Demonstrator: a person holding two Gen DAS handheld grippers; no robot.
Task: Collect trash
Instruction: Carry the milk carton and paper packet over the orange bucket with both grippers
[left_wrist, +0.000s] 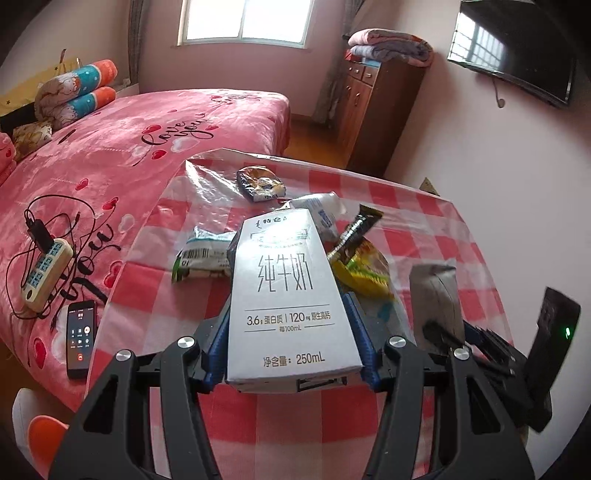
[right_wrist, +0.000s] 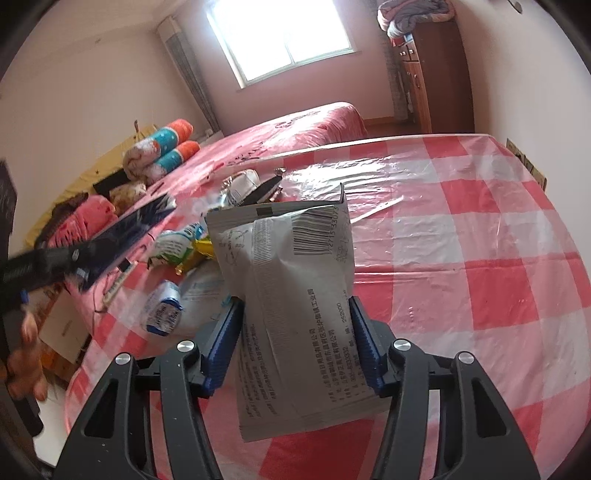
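Milk carton (left_wrist: 291, 295), white with black print, sits between the two blue pads of the left gripper (left_wrist: 291, 314); the pads press on its two sides, so this gripper is clenched on the carton and holds it above the table (left_wrist: 461, 236). The table has a red and white checked cover under clear plastic.

Behind the carton, more trash lies on the table: a white wrapper with a barcode (left_wrist: 201, 258) to the left, a yellow snack bag (left_wrist: 364, 271) to the right with a dark stick wrapper (left_wrist: 356, 230) on it, a crumpled white pack (left_wrist: 321, 210) just behind, and a dark round wrapper (left_wrist: 260, 182) farther away, apart from the rest.

The right gripper (right_wrist: 295, 339) grasps a grey packet (right_wrist: 295, 295) with a barcode and small print; its blue pads touch both edges of the packet, which stands nearly upright above the checked cover. In the left wrist view this packet and gripper show at the right edge.

Beside the table stands a bed with a pink cover (left_wrist: 147, 147). On it lie a phone (left_wrist: 80, 339) with a lit screen and a power strip (left_wrist: 48, 269) with black cables.
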